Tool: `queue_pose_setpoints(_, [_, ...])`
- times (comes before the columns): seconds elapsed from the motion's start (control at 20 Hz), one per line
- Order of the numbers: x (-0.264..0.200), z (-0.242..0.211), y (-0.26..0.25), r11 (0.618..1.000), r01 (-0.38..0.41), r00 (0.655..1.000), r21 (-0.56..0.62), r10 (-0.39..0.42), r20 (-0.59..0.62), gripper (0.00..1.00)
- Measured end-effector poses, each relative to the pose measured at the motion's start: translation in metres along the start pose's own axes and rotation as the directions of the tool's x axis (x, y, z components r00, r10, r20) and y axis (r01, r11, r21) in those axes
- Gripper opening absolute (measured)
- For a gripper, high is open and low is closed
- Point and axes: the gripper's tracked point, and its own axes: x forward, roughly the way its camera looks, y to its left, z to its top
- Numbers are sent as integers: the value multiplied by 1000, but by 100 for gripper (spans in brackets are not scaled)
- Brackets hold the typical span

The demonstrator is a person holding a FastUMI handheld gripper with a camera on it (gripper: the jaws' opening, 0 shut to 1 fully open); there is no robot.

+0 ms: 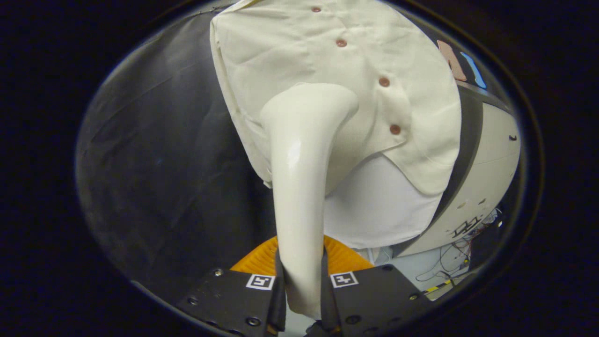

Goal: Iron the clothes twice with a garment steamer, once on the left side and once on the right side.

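Steamer (302, 187): one, cream, glossy. Its handle runs up from between the jaws at bottom centre of the frame to a flared head near centre. The head lies against the shirt (327, 70), left of the button row.

Gripper (302, 285): jaws pinched onto the steamer handle, one finger on each side, both in contact, gap no wider than the handle. Each finger carries one square marker on its top face (two markers counted).

Shirt: one, cream, hanging, upper centre of the frame. Four reddish-brown buttons (384, 82) counted, in a line running from top centre down to right of centre (the topmost sits at the frame's upper edge). The hem ends in a curved tail at right of centre. Fabric lightly creased near the buttons.

Below the shirt: a plain white panel (379, 206), centre right. Right of it a dark band, then a pale curved body (486, 159); what it is I cannot tell.

Orange ribbed disc (341, 257): one, just beyond the fingers, behind the handle, partly hidden.

Thin wires (461, 243): tangled, lower right (count not readable).

Containers: cannot identify any.

Black cloth wall (164, 164): left half of the frame.
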Motion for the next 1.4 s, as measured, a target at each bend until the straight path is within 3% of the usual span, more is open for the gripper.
queue_pose_setpoints(0.3, [-44,30,-5,1000,-13,993,15,12,116,29])
queue_pose_setpoints(0.5, [-95,68,-8,1000,22,979,-19,-18,205,29])
queue_pose_setpoints(0.8, [-126,109,-26,994,72,956,-85,-45,288,29])
queue_pose_setpoints(1.15, [-112,195,-53,998,36,928,-57,-13,372,29])
queue_pose_setpoints(1.4, [-79,224,-75,996,20,921,-86,14,389,29])
